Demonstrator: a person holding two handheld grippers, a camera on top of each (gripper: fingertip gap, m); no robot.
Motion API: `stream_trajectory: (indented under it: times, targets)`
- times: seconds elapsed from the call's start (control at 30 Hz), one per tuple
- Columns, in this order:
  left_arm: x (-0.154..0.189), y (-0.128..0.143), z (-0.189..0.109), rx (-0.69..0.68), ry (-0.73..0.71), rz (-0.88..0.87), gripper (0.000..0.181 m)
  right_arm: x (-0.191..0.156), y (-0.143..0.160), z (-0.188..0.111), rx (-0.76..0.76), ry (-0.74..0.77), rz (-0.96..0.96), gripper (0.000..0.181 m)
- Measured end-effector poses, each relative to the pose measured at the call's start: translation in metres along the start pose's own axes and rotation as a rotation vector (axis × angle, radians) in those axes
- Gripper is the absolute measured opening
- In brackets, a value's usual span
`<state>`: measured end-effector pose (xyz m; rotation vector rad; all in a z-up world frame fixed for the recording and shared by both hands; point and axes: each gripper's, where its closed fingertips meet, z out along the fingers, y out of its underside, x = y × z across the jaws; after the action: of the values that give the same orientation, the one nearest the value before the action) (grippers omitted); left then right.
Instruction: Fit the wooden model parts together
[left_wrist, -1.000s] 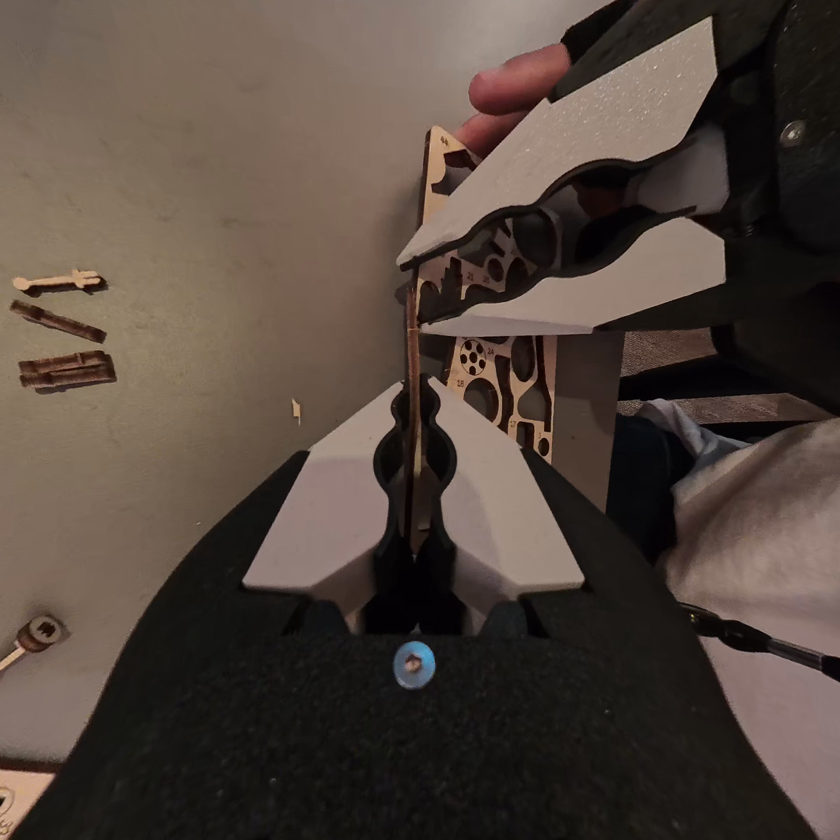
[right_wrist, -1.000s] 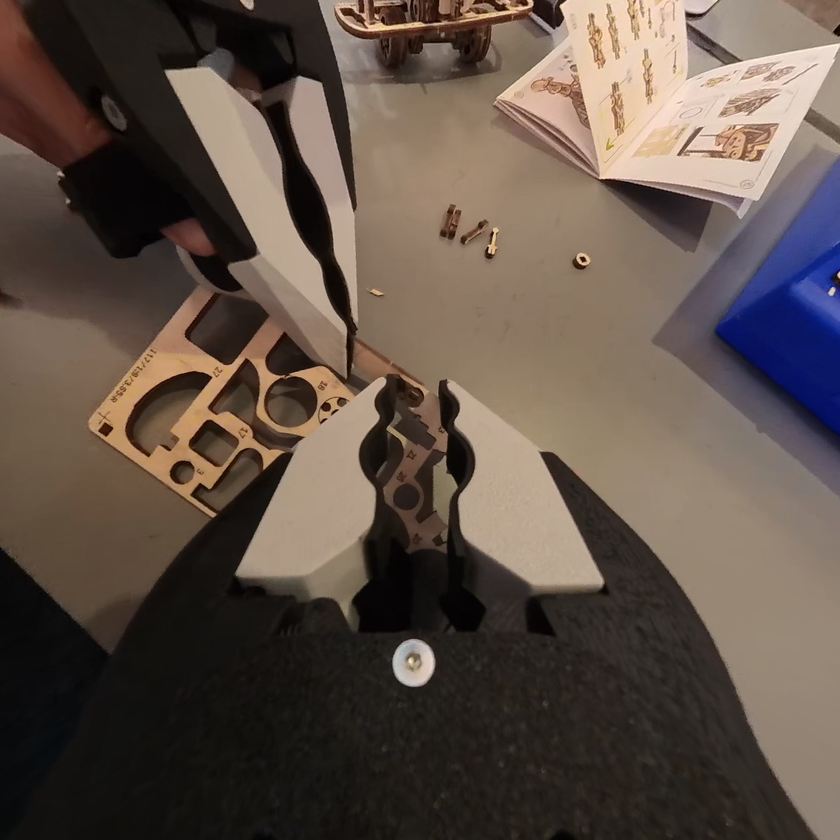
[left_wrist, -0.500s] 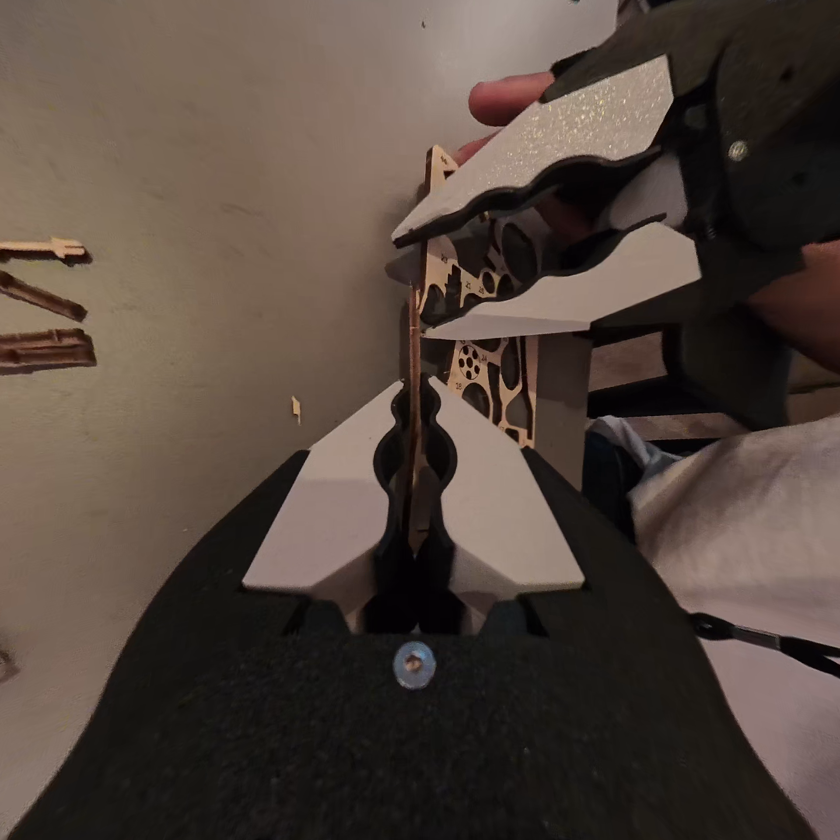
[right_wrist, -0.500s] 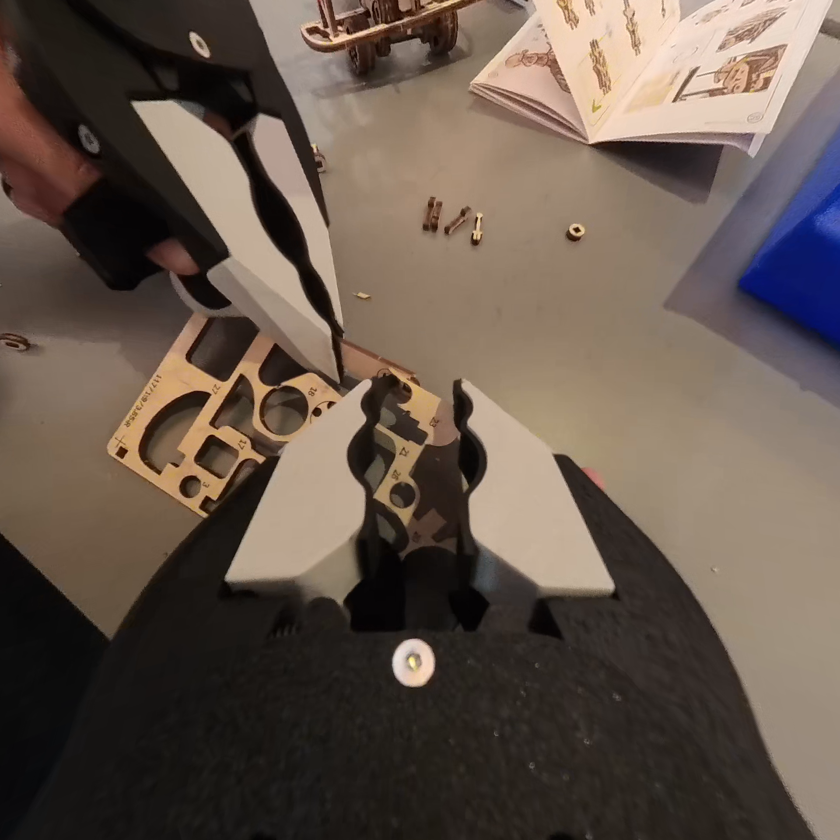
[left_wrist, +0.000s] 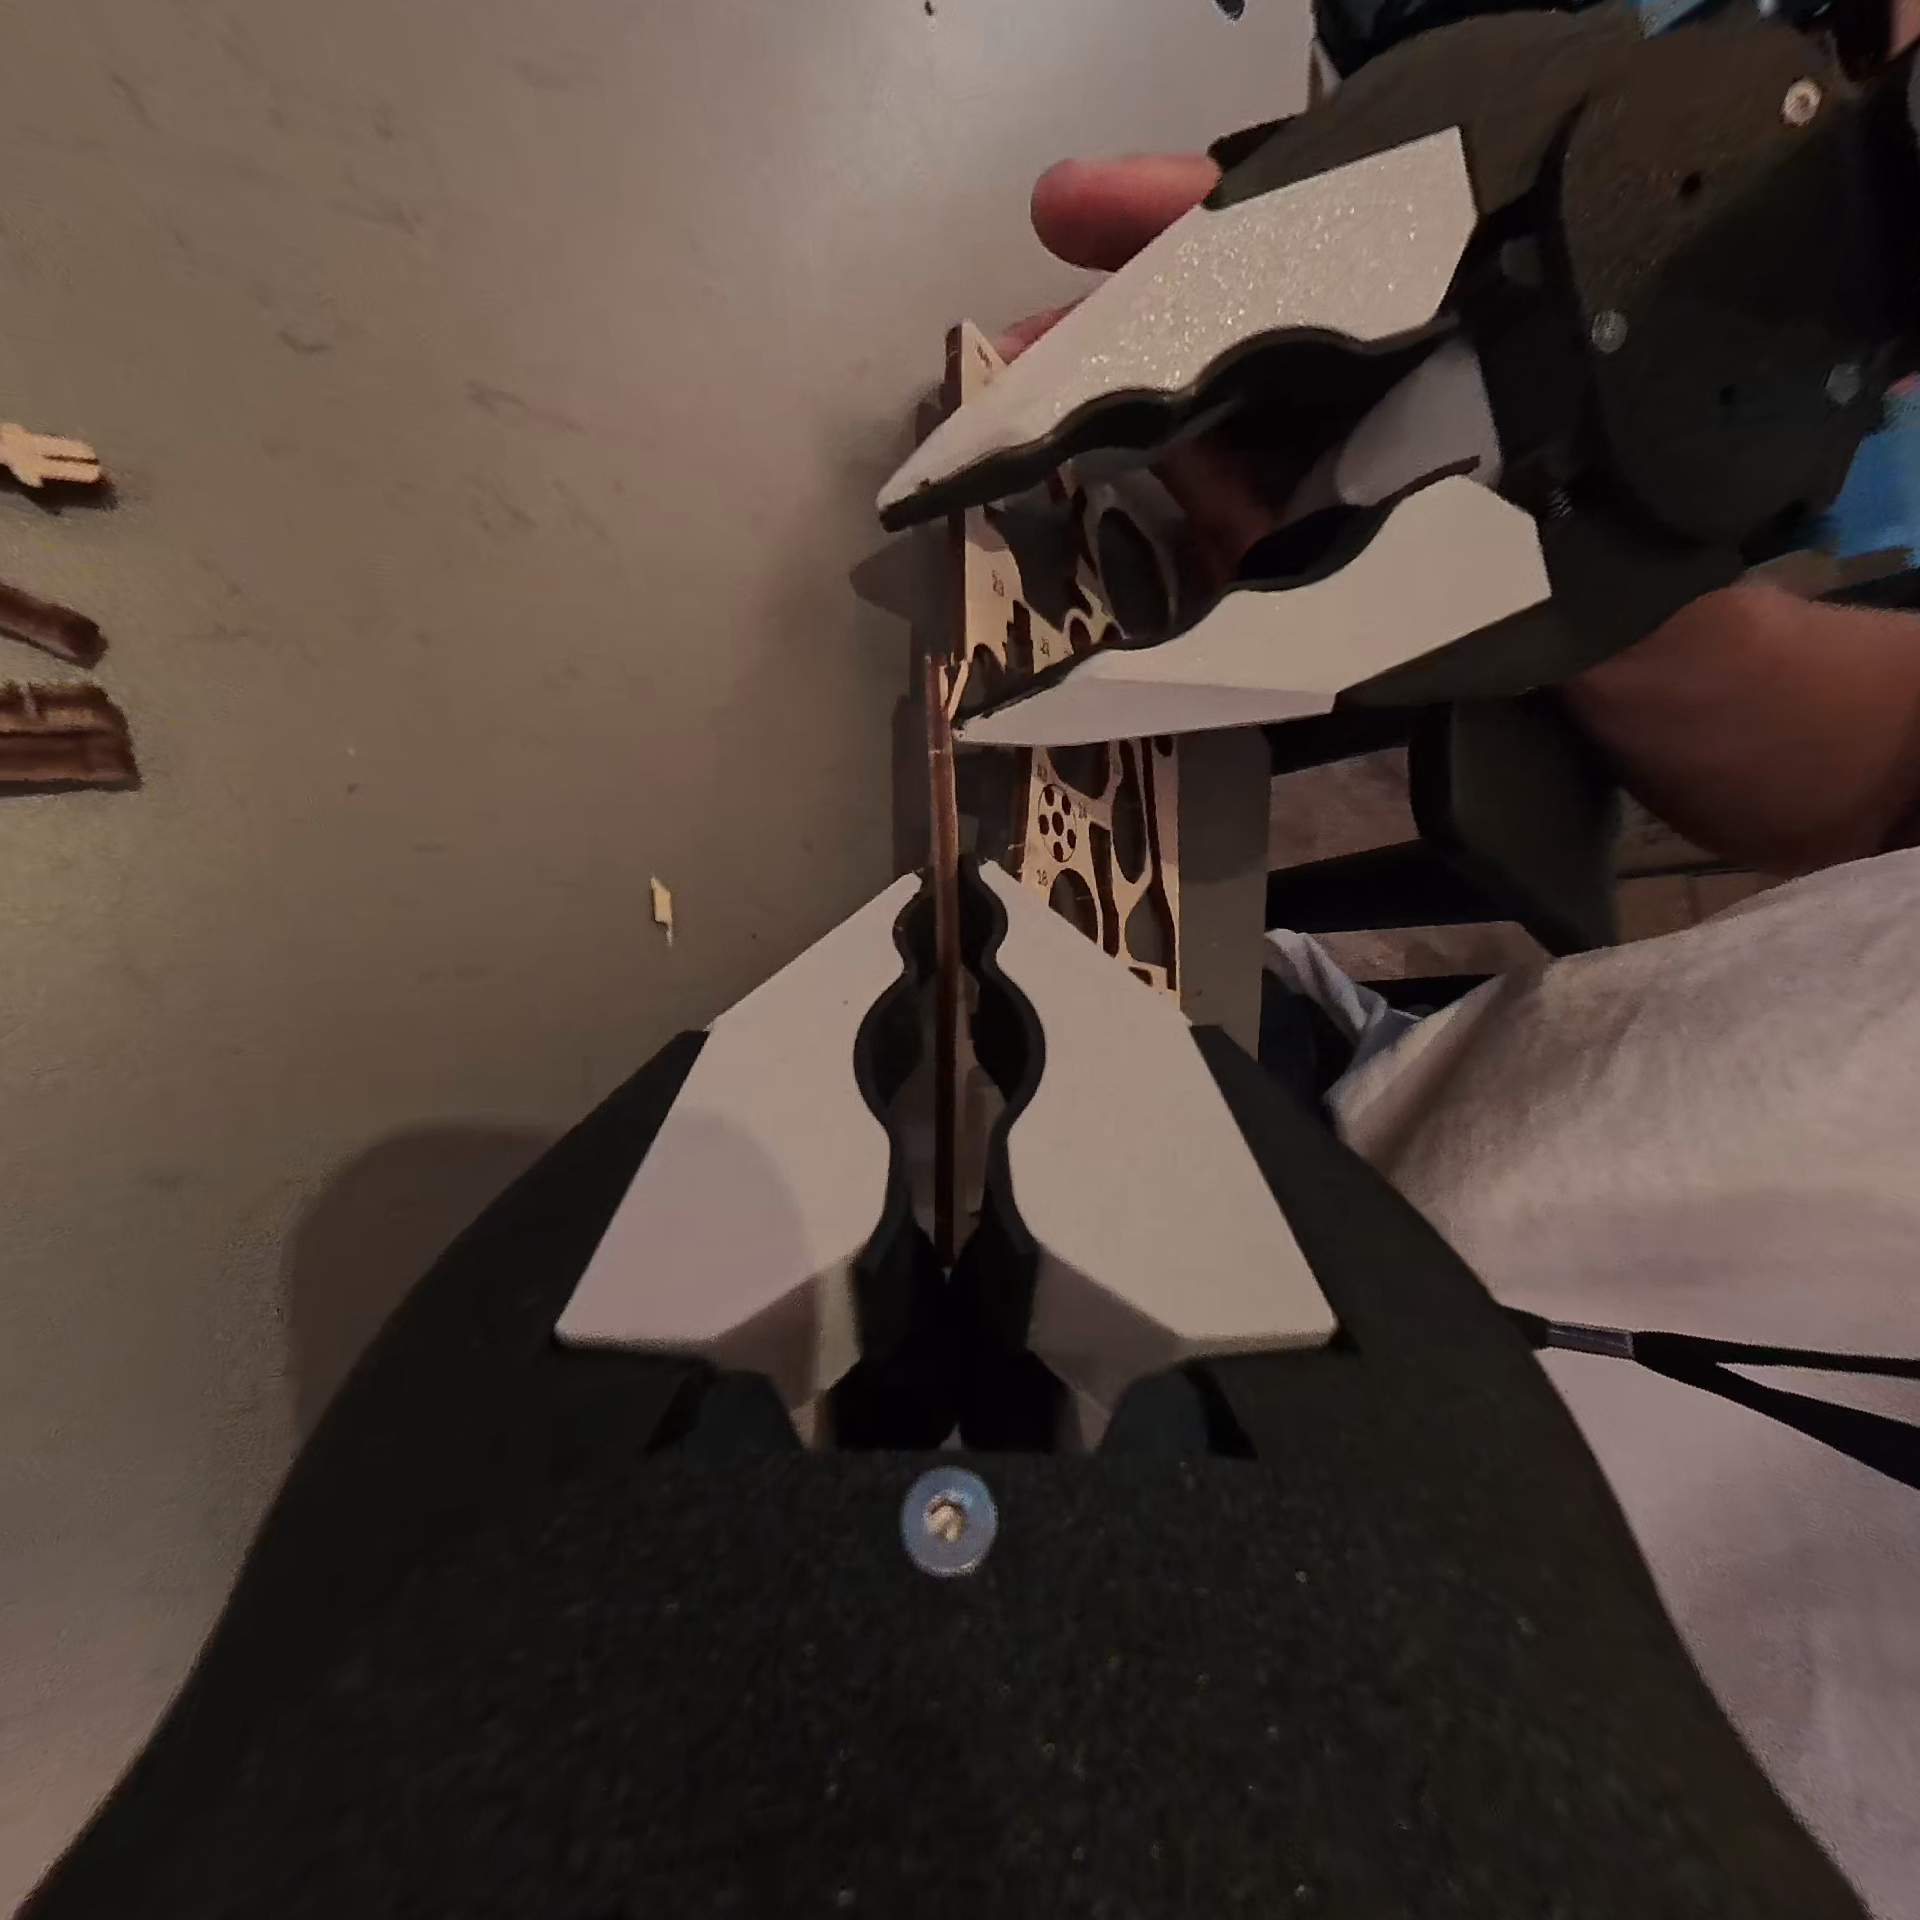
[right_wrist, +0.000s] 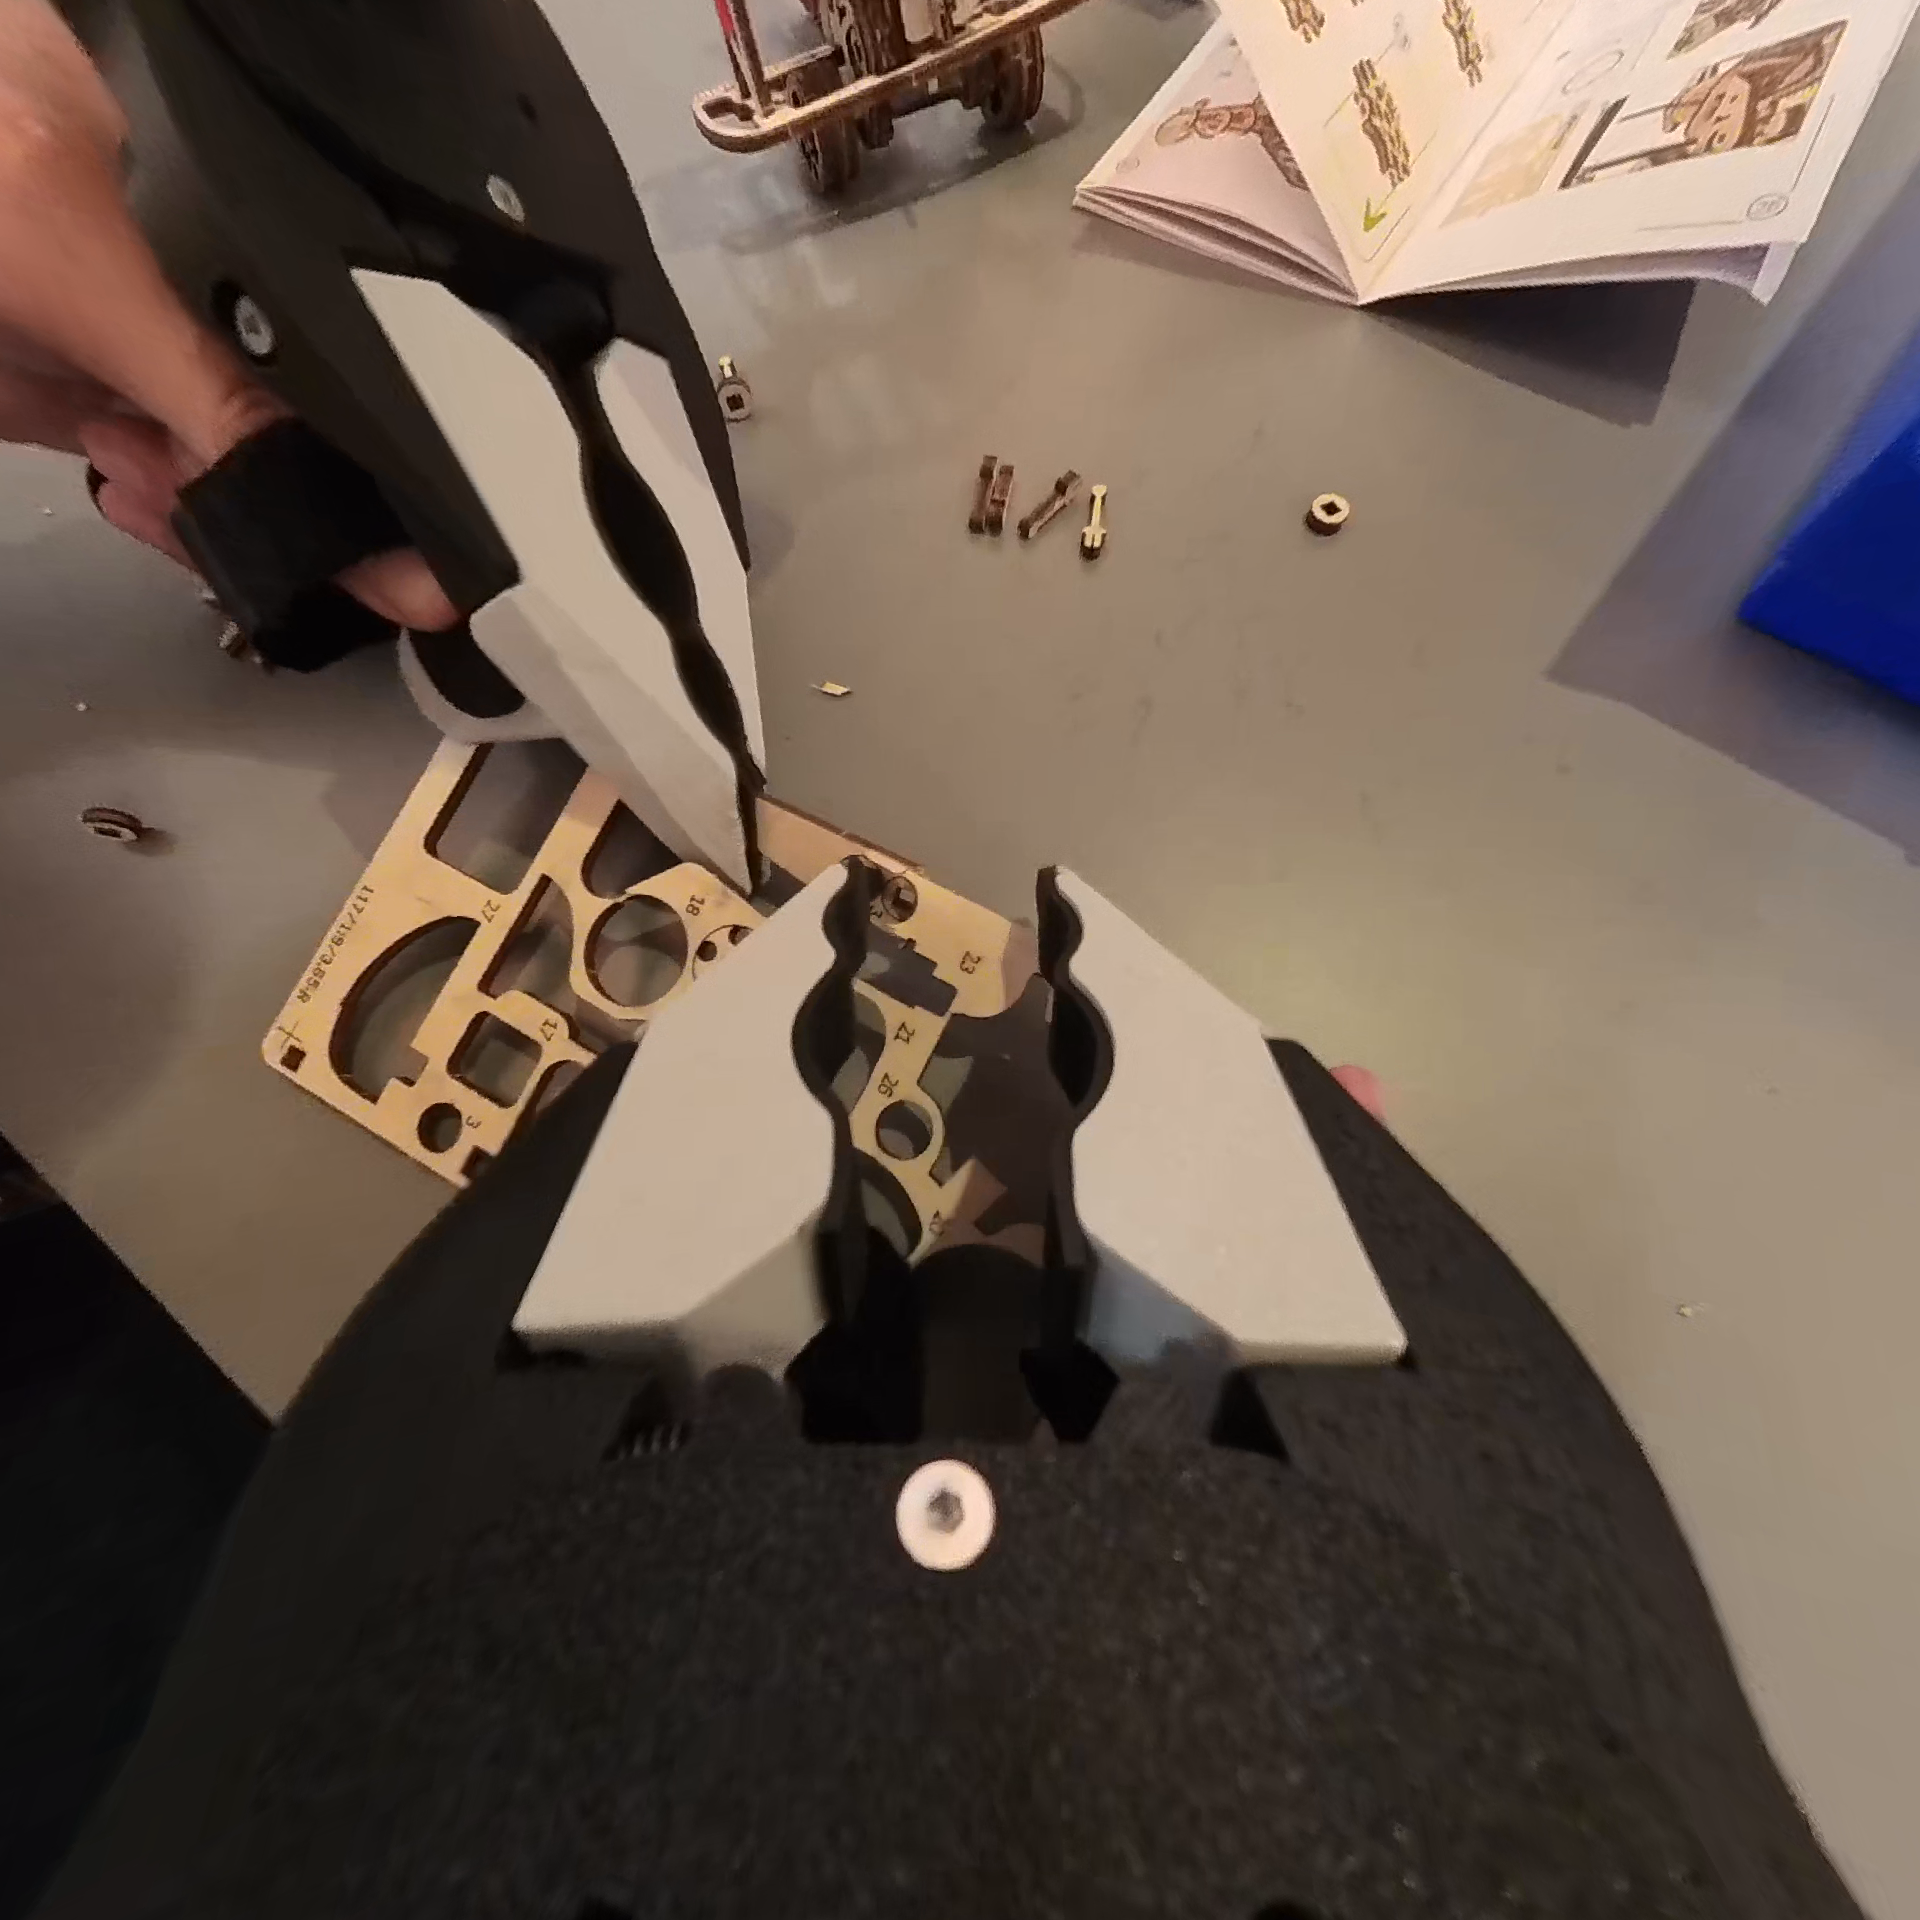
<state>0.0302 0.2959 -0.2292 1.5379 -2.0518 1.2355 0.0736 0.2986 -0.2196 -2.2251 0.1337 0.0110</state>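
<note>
A thin laser-cut wooden sheet (right_wrist: 520, 966) with many cut-out holes hangs just above the grey table. My left gripper (left_wrist: 940, 883) is shut on one edge of it, and in the left wrist view the sheet (left_wrist: 1060, 831) is nearly edge-on. In the right wrist view the left gripper (right_wrist: 750, 831) comes in from the upper left and pinches the sheet's far edge. My right gripper (right_wrist: 948, 894) is open over the sheet, which shows through the gap between its jaws. It holds nothing. It also shows in the left wrist view (left_wrist: 925, 618), at the top right.
A built wooden vehicle model (right_wrist: 883, 94) and an open instruction booklet (right_wrist: 1507, 135) lie at the back. Small loose wooden parts (right_wrist: 1039, 504) and a ring piece (right_wrist: 1330, 514) lie mid-table. A blue box (right_wrist: 1849, 582) stands at the right. A person's pale clothing (left_wrist: 1610, 1195) is close by. Spacing between my two grippers at the tips: around 5 cm.
My right gripper's jaws have spread from nearly closed around the sheet to wide open. My left gripper keeps its hold on the sheet's edge.
</note>
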Motion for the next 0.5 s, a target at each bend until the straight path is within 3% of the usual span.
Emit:
stream_trajectory:
  times: [0.13, 0.37, 0.5]
  targets:
    - [-0.0032, -0.0003, -0.0011, -0.028, -0.118, 0.094, 0.000, -0.0001, 0.0017, 0.0012, -0.032, -0.001, 0.002, 0.031]
    - [-0.0048, -0.0010, -0.0012, -0.026, -0.152, 0.136, 0.001, -0.0005, 0.0048, 0.0037, -0.080, -0.021, 0.025, 0.030]
    - [-0.0025, -0.0014, 0.0022, -0.044, -0.207, 0.220, 0.002, -0.0016, 0.0040, 0.0072, -0.085, -0.002, -0.029, 0.015]
